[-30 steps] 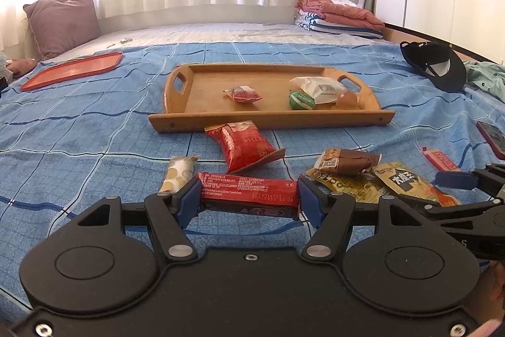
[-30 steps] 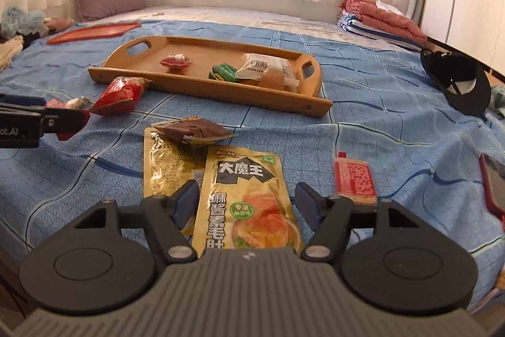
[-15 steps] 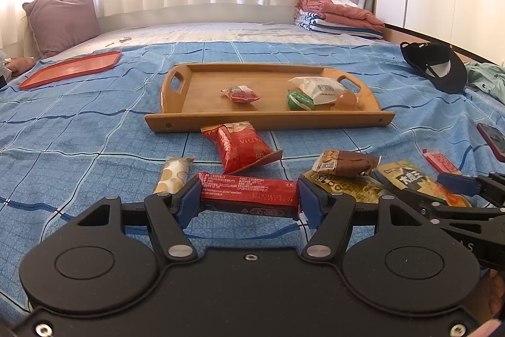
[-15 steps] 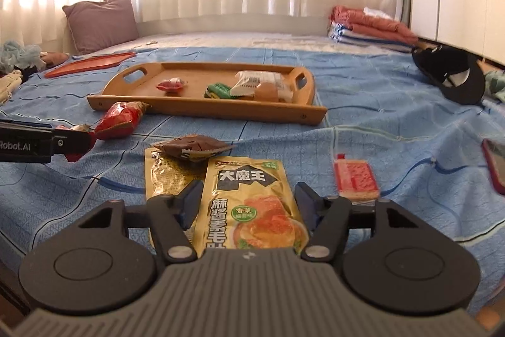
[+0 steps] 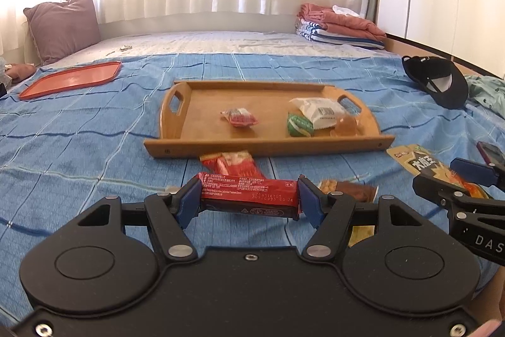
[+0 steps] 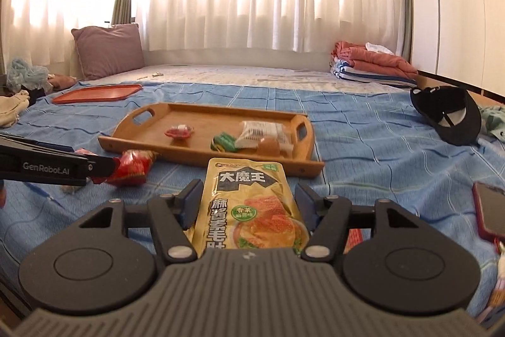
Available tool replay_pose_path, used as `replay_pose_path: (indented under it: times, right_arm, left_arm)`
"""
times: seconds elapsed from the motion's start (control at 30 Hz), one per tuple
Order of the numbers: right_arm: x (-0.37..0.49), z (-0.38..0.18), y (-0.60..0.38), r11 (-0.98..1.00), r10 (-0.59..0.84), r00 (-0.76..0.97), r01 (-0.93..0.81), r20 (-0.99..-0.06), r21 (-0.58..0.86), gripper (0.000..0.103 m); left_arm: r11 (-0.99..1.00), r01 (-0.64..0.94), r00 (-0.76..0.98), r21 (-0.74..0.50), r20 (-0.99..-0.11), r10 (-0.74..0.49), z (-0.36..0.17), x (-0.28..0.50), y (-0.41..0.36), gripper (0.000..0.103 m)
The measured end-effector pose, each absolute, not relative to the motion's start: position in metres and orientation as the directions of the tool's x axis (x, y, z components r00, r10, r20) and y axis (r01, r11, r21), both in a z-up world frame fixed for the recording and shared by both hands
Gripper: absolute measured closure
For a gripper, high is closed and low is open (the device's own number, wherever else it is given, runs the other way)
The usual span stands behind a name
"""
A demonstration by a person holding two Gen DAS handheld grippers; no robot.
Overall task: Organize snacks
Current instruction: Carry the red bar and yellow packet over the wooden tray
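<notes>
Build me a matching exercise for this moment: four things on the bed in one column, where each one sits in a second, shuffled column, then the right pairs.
Things
1. red snack bar
2. yellow pouch
3. green packet
4. black cap

Places
A. lying inside the wooden tray
B. on the blue bedspread, far right of the tray
C. clamped crosswise between the left tongs
D. held lengthwise between the right tongs

Pairs: 1-C, 2-D, 3-A, 4-B
</notes>
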State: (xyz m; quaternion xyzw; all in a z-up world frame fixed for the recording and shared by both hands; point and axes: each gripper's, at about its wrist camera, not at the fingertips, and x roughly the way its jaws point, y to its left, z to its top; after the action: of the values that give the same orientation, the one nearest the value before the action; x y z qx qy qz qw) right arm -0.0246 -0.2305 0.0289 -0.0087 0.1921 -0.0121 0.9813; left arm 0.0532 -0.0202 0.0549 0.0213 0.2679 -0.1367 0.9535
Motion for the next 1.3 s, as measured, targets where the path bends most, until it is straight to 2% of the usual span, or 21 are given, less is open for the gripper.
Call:
replay_pose_path:
  times: [0.53, 0.83, 1.1, 1.3]
  right_arm:
    - [0.047, 0.081, -0.252, 0.997, 0.009, 0.912, 0.024, -0.409, 0.075, 0.037]
    - [0.106, 0.103, -0.263, 0.988, 0.058, 0.899, 0.01, -0.435, 0.152, 0.037]
    - [0.172, 0.1, -0.262, 0.976, 0.106, 0.855, 0.01, -0.507, 0.22, 0.037]
    - [0.211, 0.089, -0.259, 0.976, 0.124, 0.828, -0.001, -0.547, 0.218, 0.037]
  left_arm:
    - [0.968, 0.25, 0.844, -0.025, -0.484, -0.231, 0.116, 0.123, -0.024, 0.039]
    - [0.97, 0.24, 0.83, -0.048, -0.508, -0.23, 0.137, 0.181, -0.024, 0.039]
    - [0.98, 0.196, 0.813, -0.046, -0.551, -0.188, 0.124, 0.24, -0.031, 0.039]
    - [0.985, 0.167, 0.777, -0.053, -0.608, -0.164, 0.1, 0.279, -0.032, 0.039]
